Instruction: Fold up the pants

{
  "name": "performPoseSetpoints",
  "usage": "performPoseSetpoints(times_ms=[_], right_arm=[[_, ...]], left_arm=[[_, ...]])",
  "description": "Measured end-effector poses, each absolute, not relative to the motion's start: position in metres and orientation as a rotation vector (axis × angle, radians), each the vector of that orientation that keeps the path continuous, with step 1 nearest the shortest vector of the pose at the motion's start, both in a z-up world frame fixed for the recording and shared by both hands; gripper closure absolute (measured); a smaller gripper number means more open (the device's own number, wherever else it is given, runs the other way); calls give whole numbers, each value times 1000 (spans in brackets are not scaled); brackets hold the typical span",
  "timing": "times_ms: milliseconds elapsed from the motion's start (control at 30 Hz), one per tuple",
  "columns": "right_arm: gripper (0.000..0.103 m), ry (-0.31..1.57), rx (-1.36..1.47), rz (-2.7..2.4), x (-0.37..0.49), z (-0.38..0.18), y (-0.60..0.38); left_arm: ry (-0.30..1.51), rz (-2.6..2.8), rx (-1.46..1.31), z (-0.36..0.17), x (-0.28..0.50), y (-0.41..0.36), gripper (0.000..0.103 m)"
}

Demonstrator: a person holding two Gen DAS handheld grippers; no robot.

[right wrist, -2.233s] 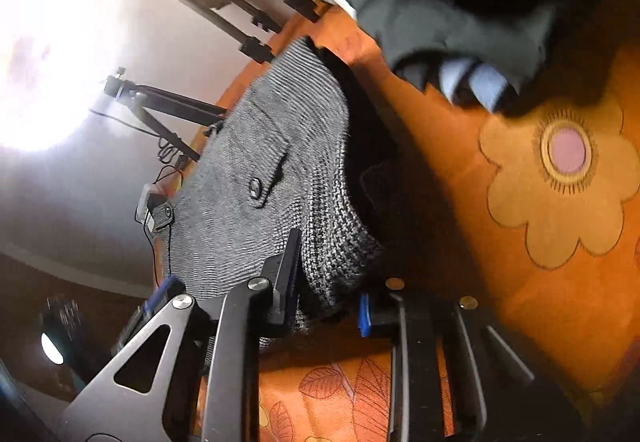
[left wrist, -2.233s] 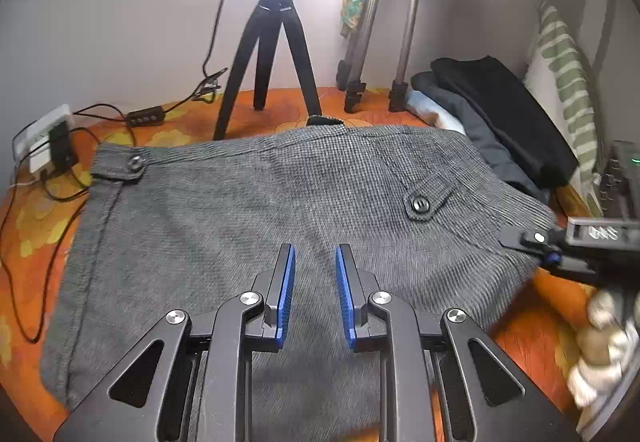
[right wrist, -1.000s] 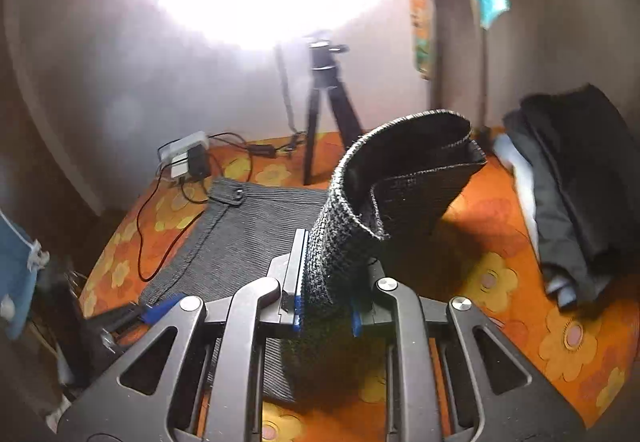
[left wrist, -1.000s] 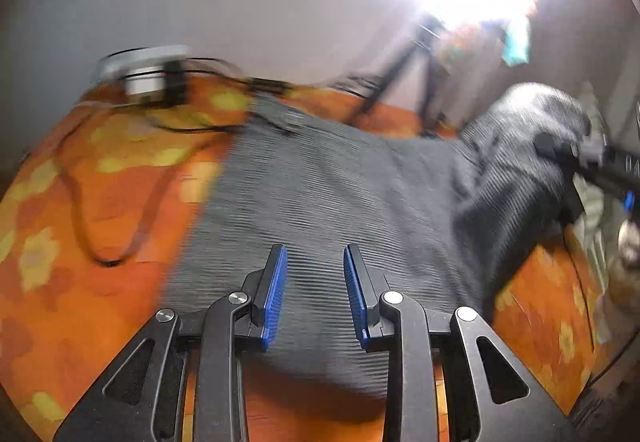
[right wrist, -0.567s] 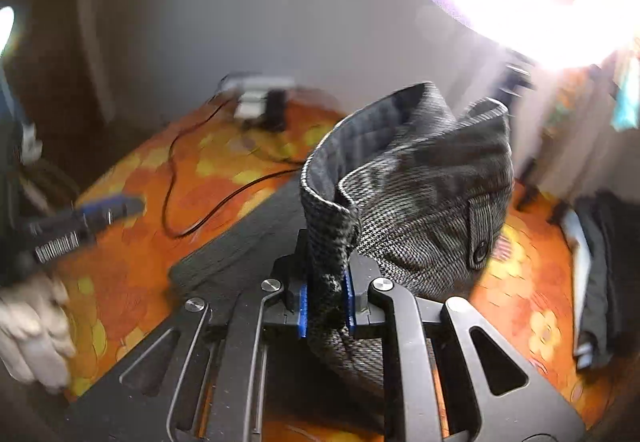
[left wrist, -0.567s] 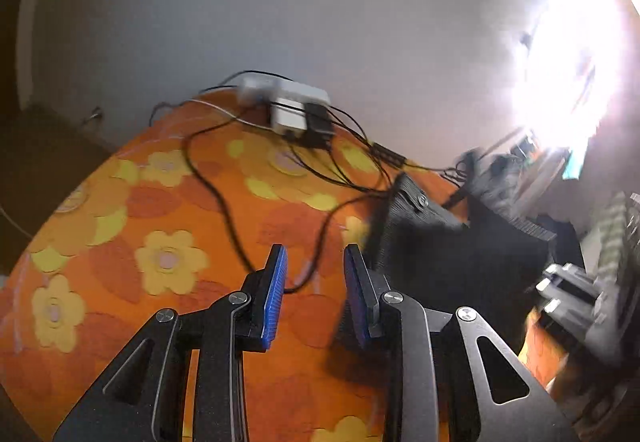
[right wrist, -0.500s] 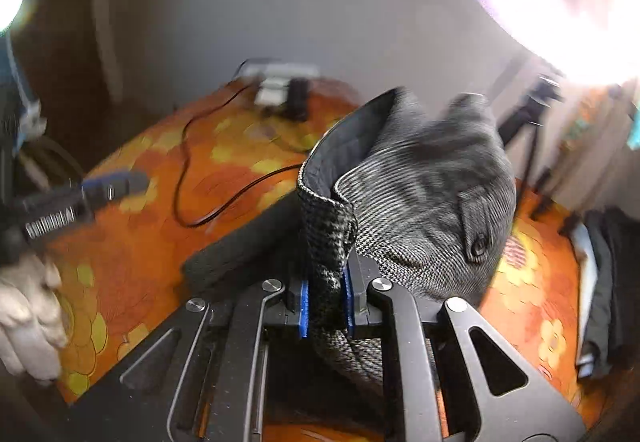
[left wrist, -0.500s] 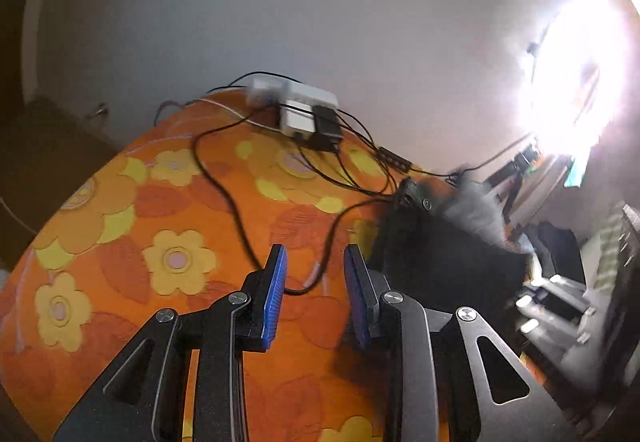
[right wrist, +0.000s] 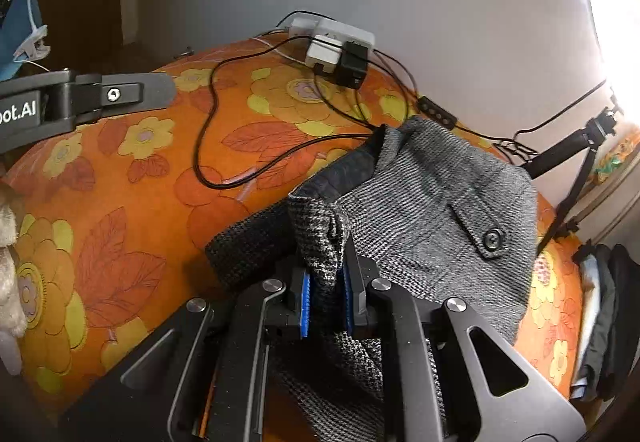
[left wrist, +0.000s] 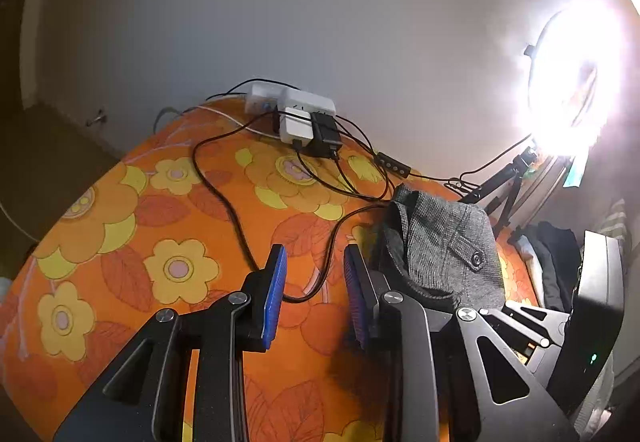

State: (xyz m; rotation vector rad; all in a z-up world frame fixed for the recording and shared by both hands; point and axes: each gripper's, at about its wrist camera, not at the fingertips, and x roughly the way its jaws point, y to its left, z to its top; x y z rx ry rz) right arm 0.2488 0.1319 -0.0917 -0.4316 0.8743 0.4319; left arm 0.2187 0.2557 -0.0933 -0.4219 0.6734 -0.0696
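Grey houndstooth pants lie bunched on an orange flowered bedspread, folded over with a buttoned pocket flap up. My right gripper is shut on a fold of the pants' edge. In the left wrist view the pants sit to the right of my left gripper, which is open and empty above the bedspread. The left gripper's body also shows at the left edge of the right wrist view.
A white power strip with plugs and black cables lie on the bedspread by the wall. A bright ring light on a tripod stands at the right. Dark folded clothes lie at the far right.
My right gripper has carried the pants' edge up and over leftward, folding the cloth onto itself. My left gripper has swung left off the pants and stays open.
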Motion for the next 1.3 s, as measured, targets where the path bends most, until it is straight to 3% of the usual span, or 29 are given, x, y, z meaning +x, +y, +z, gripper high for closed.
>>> performPoseSetpoints(times_ms=[133,267,733,1033,1300], right_arm=[[80,877,-382,516,245,-87,124],[54,850,-259,646,231,-68,105],[53,871,106,474,255,-48,-71],[57,869,87,441,312,-46,-87],[57,921,83,432,368,-76,-71]], left_arm=[[665,-69,-415,-89,219,255,75],[659,-78,-407,-85,219,251,76],[715,-351,-214,-73,208,138,75],[794,-534,-35,-95,211,46,75],[895,-570,-6,-131,214,36,75]])
